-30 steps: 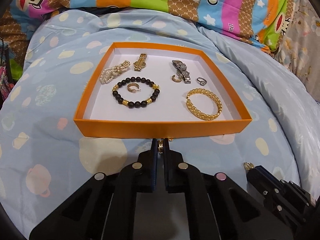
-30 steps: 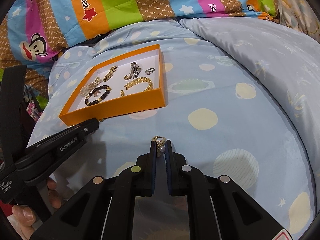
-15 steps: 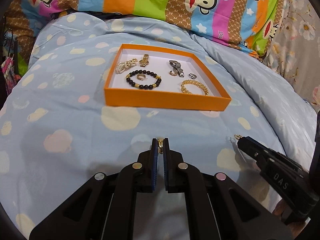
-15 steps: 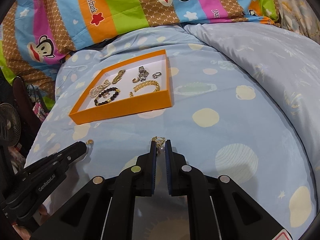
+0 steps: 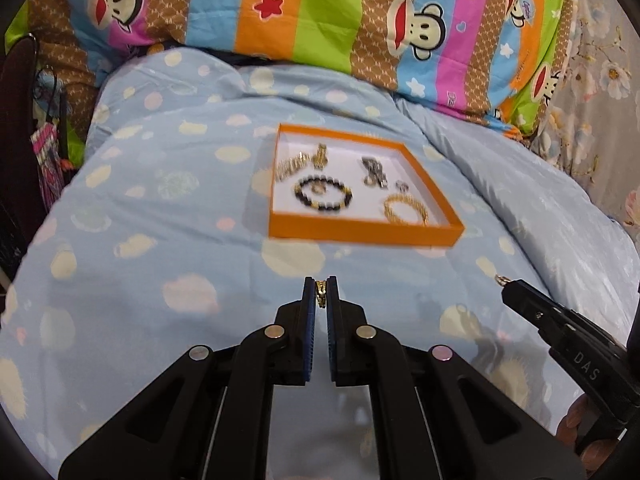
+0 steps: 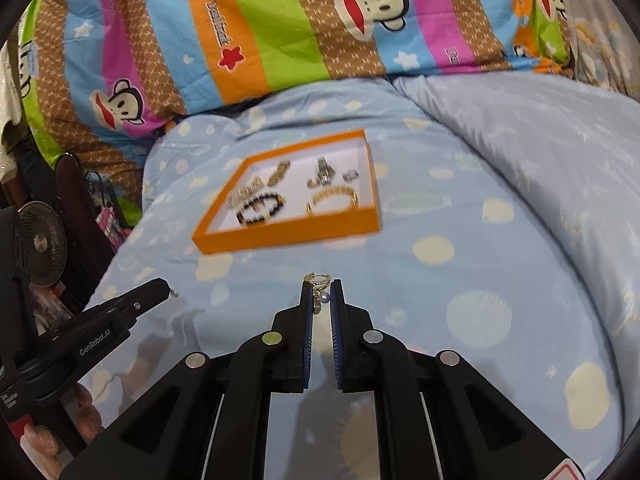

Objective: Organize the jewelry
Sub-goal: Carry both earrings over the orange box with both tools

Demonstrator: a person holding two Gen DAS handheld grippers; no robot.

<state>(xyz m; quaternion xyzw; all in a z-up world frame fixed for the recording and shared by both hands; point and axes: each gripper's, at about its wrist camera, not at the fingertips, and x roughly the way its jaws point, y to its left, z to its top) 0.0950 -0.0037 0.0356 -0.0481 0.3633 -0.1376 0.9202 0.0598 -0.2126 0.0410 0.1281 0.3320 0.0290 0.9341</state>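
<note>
An orange tray [image 5: 360, 236] lies on the blue spotted duvet, also in the right wrist view [image 6: 288, 237]. It holds a black bead bracelet [image 5: 324, 197], a gold bangle [image 5: 406, 210], a pearl piece [image 5: 290, 166], a silver watch band [image 5: 374, 170] and rings. My left gripper [image 5: 320, 296] is shut on a small gold ring [image 5: 320, 294], well short of the tray. My right gripper [image 6: 321, 294] is shut on a gold hoop earring with a pearl drop [image 6: 319, 286], also short of the tray.
Striped monkey-print pillows [image 5: 360, 20] lie behind the tray. A small fan [image 6: 40, 244] and clutter stand off the bed's left side. The right gripper's body [image 5: 568, 348] shows at right in the left view, the left one [image 6: 92, 340] at left in the right view.
Both grippers have pulled back and risen away from the tray, each keeping its small piece. The tray now looks smaller and farther off in both views.
</note>
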